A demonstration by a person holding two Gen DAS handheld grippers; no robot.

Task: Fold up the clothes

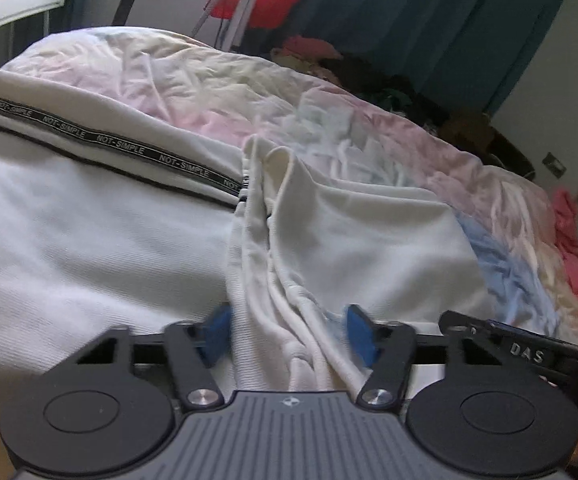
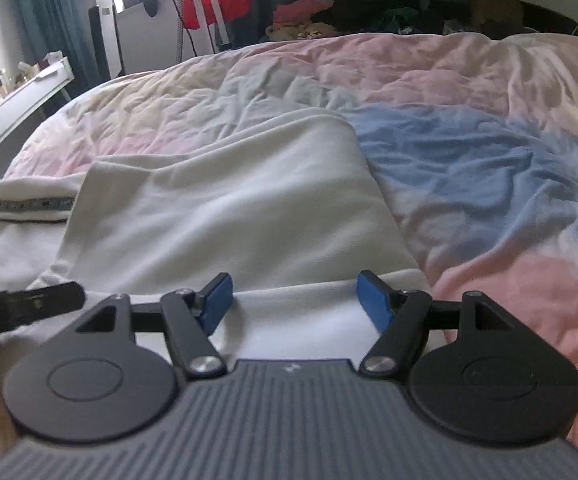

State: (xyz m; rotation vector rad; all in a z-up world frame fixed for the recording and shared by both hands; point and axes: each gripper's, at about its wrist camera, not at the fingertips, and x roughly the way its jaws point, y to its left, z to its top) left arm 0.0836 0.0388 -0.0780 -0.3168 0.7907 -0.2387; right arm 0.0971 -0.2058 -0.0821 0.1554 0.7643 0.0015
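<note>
Teal curtains (image 2: 41,20) and a heap of dark laundry (image 2: 389,8) frame a bed whose rumpled pink, cream and blue duvet (image 2: 469,168) carries a white garment (image 2: 229,200), its black "NOT-SIMPLE" tape (image 1: 89,136) running off to the left. At the near edge of the cloth, the left gripper (image 1: 289,332) holds its blue-padded jaws spread on either side of a bunched ridge of the fabric without pinching it. Just beside it, the right gripper (image 2: 295,300) hangs over the flat hem with its jaws likewise parted and nothing held.
</note>
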